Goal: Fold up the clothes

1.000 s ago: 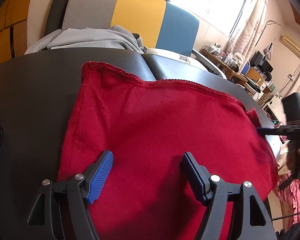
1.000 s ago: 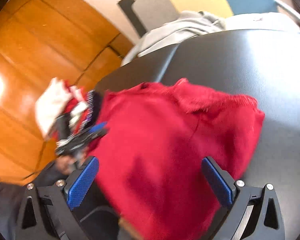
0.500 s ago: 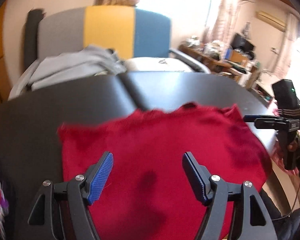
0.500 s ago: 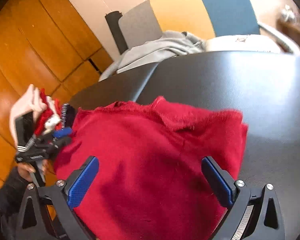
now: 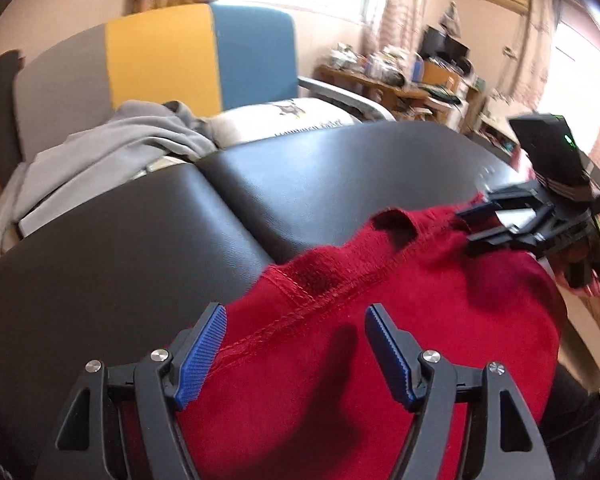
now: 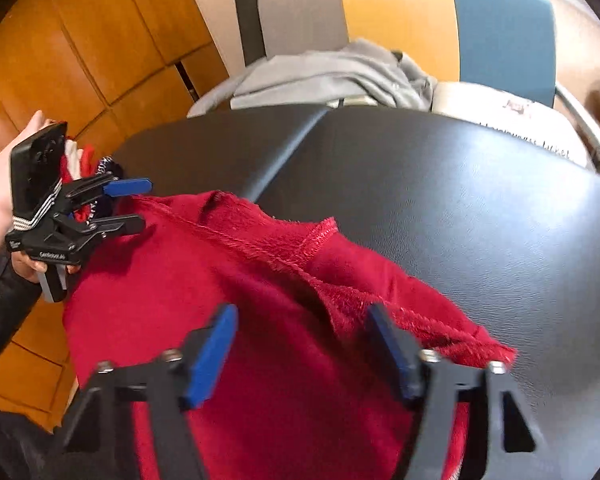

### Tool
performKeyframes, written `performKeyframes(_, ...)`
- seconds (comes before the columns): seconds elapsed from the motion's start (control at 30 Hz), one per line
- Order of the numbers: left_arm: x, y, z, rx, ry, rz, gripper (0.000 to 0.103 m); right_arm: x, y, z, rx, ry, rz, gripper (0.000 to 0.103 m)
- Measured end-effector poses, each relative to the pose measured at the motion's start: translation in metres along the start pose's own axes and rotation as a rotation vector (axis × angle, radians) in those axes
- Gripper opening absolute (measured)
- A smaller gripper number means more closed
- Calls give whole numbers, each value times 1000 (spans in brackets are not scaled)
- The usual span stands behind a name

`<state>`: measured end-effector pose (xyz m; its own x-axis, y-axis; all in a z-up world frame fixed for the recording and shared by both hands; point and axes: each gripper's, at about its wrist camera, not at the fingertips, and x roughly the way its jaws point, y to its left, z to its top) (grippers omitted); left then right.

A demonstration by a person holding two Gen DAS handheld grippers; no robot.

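A red garment (image 5: pixel 340 352) lies bunched on the near part of the black padded table (image 5: pixel 140 240), partly hanging over the near edge; its seamed hem is folded back. It also shows in the right wrist view (image 6: pixel 240 320). My left gripper (image 5: pixel 296 332) is open above the garment's left part, holding nothing. My right gripper (image 6: pixel 300 332) is open above the garment's right part, holding nothing. Each gripper shows in the other's view: the right one (image 5: pixel 496 220) at the garment's right end, the left one (image 6: pixel 124 204) at its left end.
A grey garment (image 5: pixel 112 148) and a white printed cloth (image 5: pixel 292 120) lie on a chair with a grey, yellow and blue back (image 5: pixel 160 56) behind the table. Wooden panelling (image 6: pixel 60 60) is at the left, a cluttered desk (image 5: pixel 400 76) at the right.
The garment went from spread flat across the table to bunched closer to the near edge, its far hem folded over. Both grippers stayed open; the right one's fingers have come closer together.
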<state>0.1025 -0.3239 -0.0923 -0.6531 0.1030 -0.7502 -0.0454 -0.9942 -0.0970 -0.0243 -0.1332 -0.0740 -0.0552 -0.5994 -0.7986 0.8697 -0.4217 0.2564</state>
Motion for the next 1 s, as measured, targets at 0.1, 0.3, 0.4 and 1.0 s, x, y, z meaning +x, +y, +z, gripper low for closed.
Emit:
performKeyframes(0.1, 17, 3, -1, 8, 70, -26, 73, 11, -4, 0, 9, 26, -3, 61)
performKeyframes(0.3, 12, 5, -14, -61, 14, 4, 11, 9, 5, -4, -14, 26, -47, 15)
performKeyframes(0.4, -1, 4, -14, -87, -56, 35, 8, -6, 15, 1, -42, -42, -90, 15)
performKeyframes(1.0, 18, 24, -34, -279, -50, 121, 16, 14, -62, -36, 463, -243, 169, 18)
